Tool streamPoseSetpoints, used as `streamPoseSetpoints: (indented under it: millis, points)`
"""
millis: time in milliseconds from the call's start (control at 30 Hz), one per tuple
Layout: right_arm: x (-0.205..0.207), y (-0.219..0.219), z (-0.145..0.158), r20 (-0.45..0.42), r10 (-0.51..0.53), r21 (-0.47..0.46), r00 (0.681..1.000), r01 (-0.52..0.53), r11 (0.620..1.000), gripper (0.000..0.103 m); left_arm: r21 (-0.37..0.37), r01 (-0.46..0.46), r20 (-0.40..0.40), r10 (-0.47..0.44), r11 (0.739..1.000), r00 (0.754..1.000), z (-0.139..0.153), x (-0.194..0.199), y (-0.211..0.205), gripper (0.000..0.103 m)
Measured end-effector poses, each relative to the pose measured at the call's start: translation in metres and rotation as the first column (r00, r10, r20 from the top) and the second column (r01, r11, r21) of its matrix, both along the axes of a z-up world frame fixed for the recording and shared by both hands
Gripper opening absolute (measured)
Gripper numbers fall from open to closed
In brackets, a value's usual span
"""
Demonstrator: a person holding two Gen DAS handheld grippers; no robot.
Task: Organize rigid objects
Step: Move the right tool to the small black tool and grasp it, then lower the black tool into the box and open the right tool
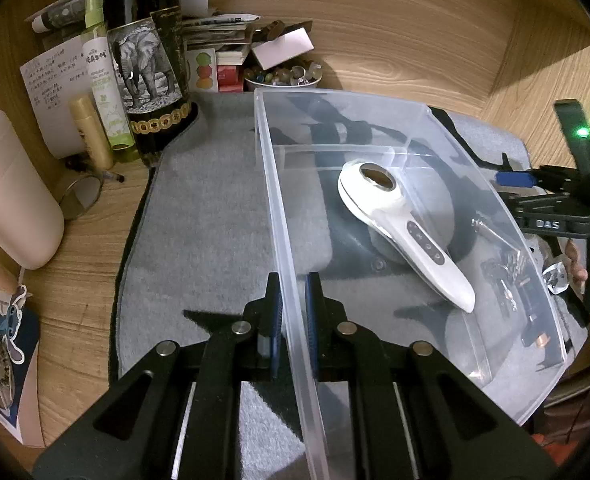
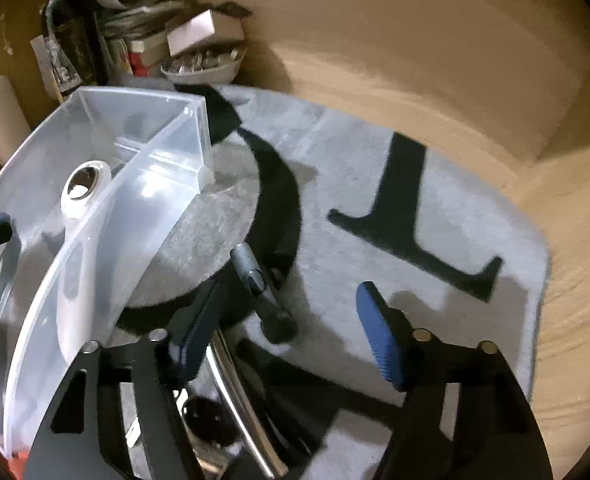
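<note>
— Two tools at work. Starting at the left of the worktop [image 1: 375, 32]: a dark bottle [image 1: 147, 60] with an elephant label among the clutter, then the grey mat [image 1: 199, 208], then the clear plastic bin [image 1: 283, 200]. The left tool [image 1: 293, 312] is clamped tight on the bin's near wall, one pad on each side, steadying it.

— What's inside the bin?

— One white handheld device [image 1: 399, 228] with a round opening at its head, lying flat on the bin floor. Some small keys or metal bits seem to lie by the far wall; I can't tell whether they are inside.

— And the right tool [image 2: 283, 328]?

— Roughly half open, gripping nothing. A small grey-and-black cylindrical piece [image 2: 261, 292] lies on the mat just outside the bin, between the pads but untouched. The picture is blurred, so I can't name it.

— So how should the pick go?

— I'd centre the pads across the narrow body, keep clear of the shiny curved metal thing [image 2: 235, 396] below, close firmly, lift over the rim, and keep the left grip steady.
</note>
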State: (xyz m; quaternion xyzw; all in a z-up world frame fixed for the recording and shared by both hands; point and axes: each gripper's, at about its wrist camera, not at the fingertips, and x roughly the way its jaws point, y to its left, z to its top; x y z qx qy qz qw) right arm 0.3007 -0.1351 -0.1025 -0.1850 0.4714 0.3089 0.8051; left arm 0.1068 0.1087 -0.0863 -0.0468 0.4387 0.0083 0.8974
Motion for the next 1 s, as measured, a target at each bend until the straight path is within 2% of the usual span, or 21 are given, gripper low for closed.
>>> streamPoseSetpoints:
  millis: [267, 400, 767, 1000]
  points:
    - [0.011, 0.014, -0.018, -0.077, 0.033, -0.021, 0.996, -0.035, 0.999, 0.042, 0.002, -0.004, -0.005, 0.004, 1.000, 1.000, 0.000, 0.000, -0.001, 0.011]
    - [0.010, 0.016, -0.015, -0.093, 0.055, -0.011, 0.994, -0.056, 0.998, 0.022, 0.010, -0.008, -0.010, 0.008, 1.000, 1.000, 0.001, 0.002, -0.003, 0.011]
    - [0.012, 0.011, -0.002, -0.065, 0.046, 0.028, 0.997, -0.045, 0.999, 0.022, 0.013, -0.006, -0.013, 0.006, 1.000, 1.000, 0.001, 0.002, -0.003, 0.011]
    - [-0.003, 0.000, 0.036, 0.007, 0.049, 0.081, 0.999, -0.050, 0.995, 0.022, 0.014, -0.005, -0.013, 0.005, 1.000, 1.000, 0.001, 0.003, -0.003, 0.011]
